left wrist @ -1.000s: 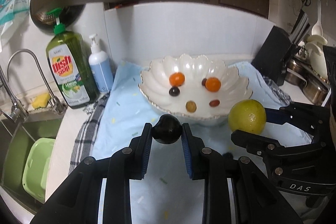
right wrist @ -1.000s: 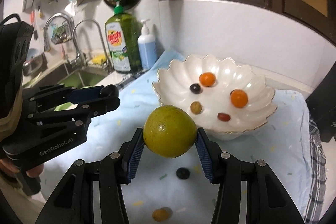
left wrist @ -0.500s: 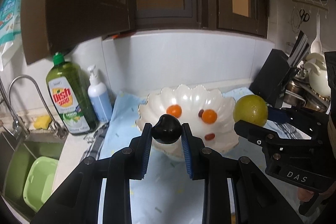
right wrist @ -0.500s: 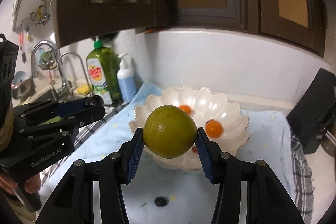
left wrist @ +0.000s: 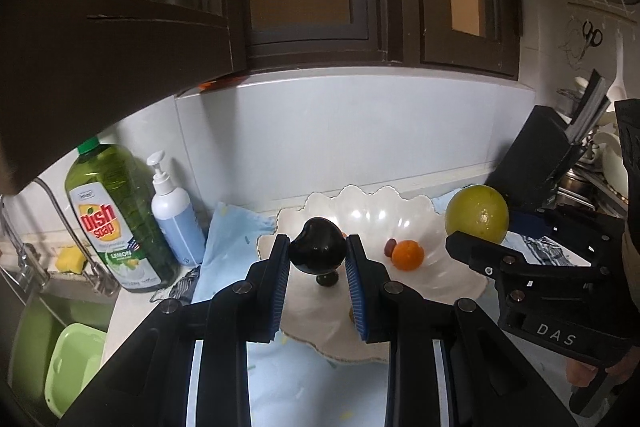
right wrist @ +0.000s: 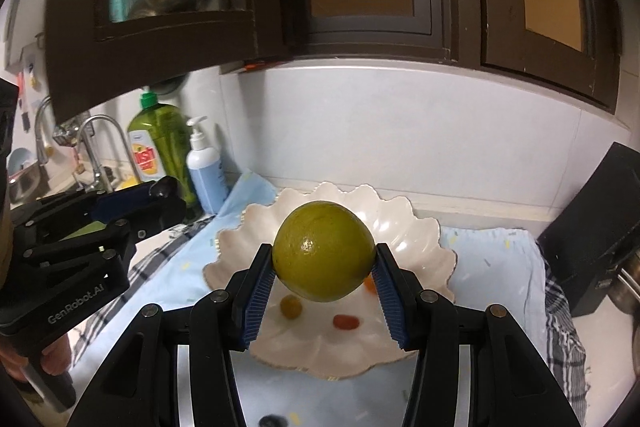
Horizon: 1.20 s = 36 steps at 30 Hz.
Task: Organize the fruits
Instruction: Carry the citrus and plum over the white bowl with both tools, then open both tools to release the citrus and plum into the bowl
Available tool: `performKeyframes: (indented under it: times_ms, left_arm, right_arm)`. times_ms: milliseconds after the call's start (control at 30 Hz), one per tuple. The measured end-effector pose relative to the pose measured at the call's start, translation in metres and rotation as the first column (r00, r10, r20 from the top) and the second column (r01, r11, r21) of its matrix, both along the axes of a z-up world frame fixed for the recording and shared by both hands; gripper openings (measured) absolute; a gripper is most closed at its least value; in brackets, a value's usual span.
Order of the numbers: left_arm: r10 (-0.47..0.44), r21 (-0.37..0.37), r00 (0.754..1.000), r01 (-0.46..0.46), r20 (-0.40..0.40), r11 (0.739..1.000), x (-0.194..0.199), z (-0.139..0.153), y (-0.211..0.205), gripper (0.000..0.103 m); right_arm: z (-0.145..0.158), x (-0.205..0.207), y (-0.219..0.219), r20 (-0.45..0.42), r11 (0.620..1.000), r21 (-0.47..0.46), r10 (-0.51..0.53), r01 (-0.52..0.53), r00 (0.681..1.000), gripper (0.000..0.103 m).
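My left gripper point(left wrist: 318, 255) is shut on a black plum point(left wrist: 318, 251) and holds it above the near left part of the white scalloped bowl point(left wrist: 376, 215). My right gripper point(right wrist: 322, 269) is shut on a large green-yellow citrus point(right wrist: 324, 251) and holds it over the bowl point(right wrist: 432, 251). In the bowl lie an orange fruit point(left wrist: 407, 255), a small red fruit point(right wrist: 346, 321), a yellowish one point(right wrist: 291, 307) and a dark one point(left wrist: 327, 280). The right gripper with the citrus point(left wrist: 477, 214) shows at the right of the left wrist view.
The bowl stands on a light blue cloth point(right wrist: 492, 251) over a checked towel. A green dish soap bottle point(left wrist: 114, 219) and a blue pump bottle point(left wrist: 176, 219) stand left, by the sink and tap. A black knife block point(left wrist: 536, 163) stands right. A dark berry point(right wrist: 272, 420) lies on the cloth. Dark cabinets hang overhead.
Both grippers have risen and moved forward with their fruits, from in front of the bowl to above it. Both stay shut.
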<state>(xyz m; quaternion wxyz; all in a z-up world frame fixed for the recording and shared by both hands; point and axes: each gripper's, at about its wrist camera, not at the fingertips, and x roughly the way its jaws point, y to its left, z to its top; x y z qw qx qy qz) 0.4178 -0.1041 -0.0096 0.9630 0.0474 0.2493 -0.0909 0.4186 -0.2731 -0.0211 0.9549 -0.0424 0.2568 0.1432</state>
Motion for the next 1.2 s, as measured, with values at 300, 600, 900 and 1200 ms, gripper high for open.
performKeyframes:
  times_ms: [300,600,900,1200]
  left_arm:
    - [-0.008,0.008,0.996,0.009,-0.086,1.0,0.05,-0.017,-0.009,0.028]
    - [-0.056,-0.007,0.984,0.055,-0.171,0.998,0.089,-0.035,-0.034,0.028]
    - [-0.096,0.008,0.959,0.102,-0.265,0.995,0.115,-0.063,-0.061,0.028]
    - [-0.093,0.045,0.939,0.114,-0.33,0.992,0.125,-0.085,-0.073,0.029]
  right_arm:
    - [-0.017,0.052,-0.007,-0.078,0.999,-0.041,-0.026,0.023,0.997,0.051]
    - [-0.037,0.087,-0.023,-0.152,0.995,-0.082,-0.064,0.051,0.986,0.051]
    - [-0.055,0.101,-0.041,-0.219,0.992,-0.091,-0.105,0.087,0.97,0.051]
    - [-0.072,0.104,-0.049,-0.263,0.989,-0.118,-0.116,0.087,0.958,0.051]
